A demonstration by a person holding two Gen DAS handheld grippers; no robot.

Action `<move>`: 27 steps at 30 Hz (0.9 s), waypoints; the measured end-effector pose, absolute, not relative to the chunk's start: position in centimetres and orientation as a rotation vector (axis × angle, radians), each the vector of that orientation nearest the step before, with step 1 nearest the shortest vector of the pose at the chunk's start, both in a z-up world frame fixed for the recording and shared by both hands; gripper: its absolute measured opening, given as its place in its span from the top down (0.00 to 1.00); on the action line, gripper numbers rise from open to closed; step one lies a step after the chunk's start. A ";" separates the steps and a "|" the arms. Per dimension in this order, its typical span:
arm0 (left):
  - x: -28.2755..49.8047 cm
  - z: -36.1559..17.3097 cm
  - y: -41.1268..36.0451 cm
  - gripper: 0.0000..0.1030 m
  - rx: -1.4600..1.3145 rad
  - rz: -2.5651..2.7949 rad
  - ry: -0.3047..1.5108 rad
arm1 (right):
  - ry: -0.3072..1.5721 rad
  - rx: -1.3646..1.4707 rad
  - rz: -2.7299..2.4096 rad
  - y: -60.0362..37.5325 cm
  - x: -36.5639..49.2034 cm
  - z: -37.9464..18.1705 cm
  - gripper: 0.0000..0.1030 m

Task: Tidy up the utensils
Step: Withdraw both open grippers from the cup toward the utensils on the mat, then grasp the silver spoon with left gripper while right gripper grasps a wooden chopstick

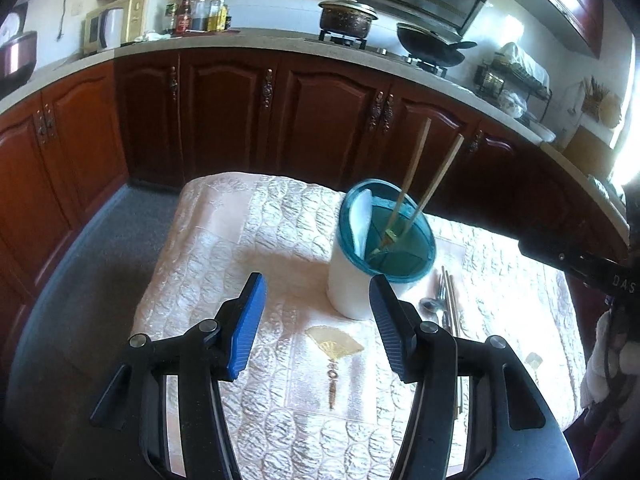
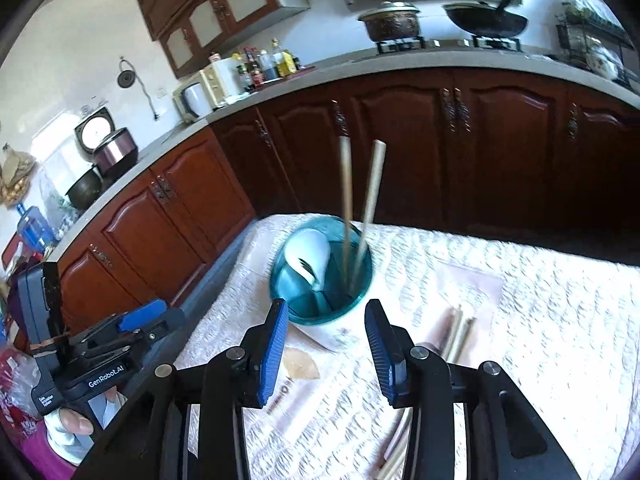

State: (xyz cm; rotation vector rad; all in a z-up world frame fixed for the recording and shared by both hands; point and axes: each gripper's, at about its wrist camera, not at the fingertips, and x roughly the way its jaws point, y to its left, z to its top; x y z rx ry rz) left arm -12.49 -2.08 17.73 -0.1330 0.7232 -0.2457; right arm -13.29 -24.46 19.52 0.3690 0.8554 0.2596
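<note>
Both tools, left (image 1: 318, 330) and right (image 2: 326, 352), gaped apart, empty. Utensil holder (image 1: 376, 248) stood mid-tabletop (image 1: 248, 248) on quilted cloth; loose chopsticks (image 2: 458, 334) beside it. Wooden kitchen cabinets (image 1: 240, 116) behind.

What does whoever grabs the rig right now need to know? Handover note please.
Left gripper: jaws open, empty, hanging above the table short of the utensil holder.
Right gripper: jaws open, empty, just short of the same holder.
Done: two chopsticks and a white spoon stand in the teal-rimmed holder.
Left: metal spoon and other loose utensils lie on the tablecloth to the holder's right; more chopsticks lie there too. Pick them up and drop them into the holder.
</note>
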 end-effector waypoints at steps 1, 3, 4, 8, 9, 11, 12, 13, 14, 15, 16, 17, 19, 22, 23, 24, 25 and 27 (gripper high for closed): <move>-12.6 17.5 -2.5 0.48 -0.130 -0.254 0.726 | 0.860 0.367 0.247 -24.9 -13.6 19.3 0.62; -12.6 17.1 -3.3 0.48 -0.123 -0.272 0.733 | 0.878 0.367 0.219 -25.7 -14.2 18.8 0.61; -12.6 16.9 -3.8 0.48 -0.119 -0.282 0.737 | 0.888 0.370 0.207 -26.2 -14.5 18.5 0.61; -12.4 16.4 -5.8 0.48 -0.108 -0.317 0.756 | 0.919 0.370 0.165 -27.7 -15.3 17.5 0.61; -12.5 16.4 -6.2 0.48 -0.105 -0.322 0.758 | 0.930 0.373 0.155 -28.1 -15.4 17.1 0.61; -12.4 16.1 -6.9 0.48 -0.095 -0.333 0.764 | 0.948 0.381 0.145 -28.7 -15.7 16.2 0.61; -12.5 15.9 -7.1 0.48 -0.089 -0.335 0.769 | 0.956 0.385 0.143 -28.9 -15.8 15.8 0.61; -12.4 15.7 -7.4 0.48 -0.084 -0.338 0.774 | 0.963 0.391 0.143 -29.2 -15.9 15.3 0.61; -12.4 15.6 -7.6 0.48 -0.080 -0.340 0.778 | 0.972 0.396 0.144 -29.3 -15.9 14.7 0.61; -12.4 15.4 -7.8 0.48 -0.076 -0.342 0.781 | 0.979 0.399 0.142 -29.5 -15.9 14.3 0.61; -12.3 15.3 -7.9 0.48 -0.075 -0.342 0.784 | 0.987 0.404 0.137 -29.4 -15.8 13.7 0.63; -12.3 15.2 -8.0 0.48 -0.073 -0.344 0.788 | 0.998 0.409 0.134 -29.4 -15.7 13.0 0.66; -12.2 14.7 -8.2 0.48 -0.076 -0.350 0.802 | 1.016 0.419 0.126 -29.6 -15.6 11.7 0.69; -12.0 14.0 -8.4 0.48 -0.076 -0.364 0.822 | 1.038 0.444 0.106 -30.2 -15.6 9.9 0.72; -11.9 13.6 -8.5 0.48 -0.082 -0.377 0.831 | 1.048 0.457 0.097 -30.5 -15.5 9.2 0.73; -11.8 13.3 -8.6 0.48 -0.090 -0.393 0.841 | 1.056 0.468 0.092 -30.8 -15.4 8.6 0.74; -11.7 12.9 -8.8 0.48 -0.098 -0.405 0.852 | 1.063 0.477 0.089 -31.0 -15.1 8.0 0.74; -11.4 12.2 -9.2 0.48 -0.111 -0.430 0.874 | 1.076 0.489 0.087 -31.2 -14.6 7.2 0.74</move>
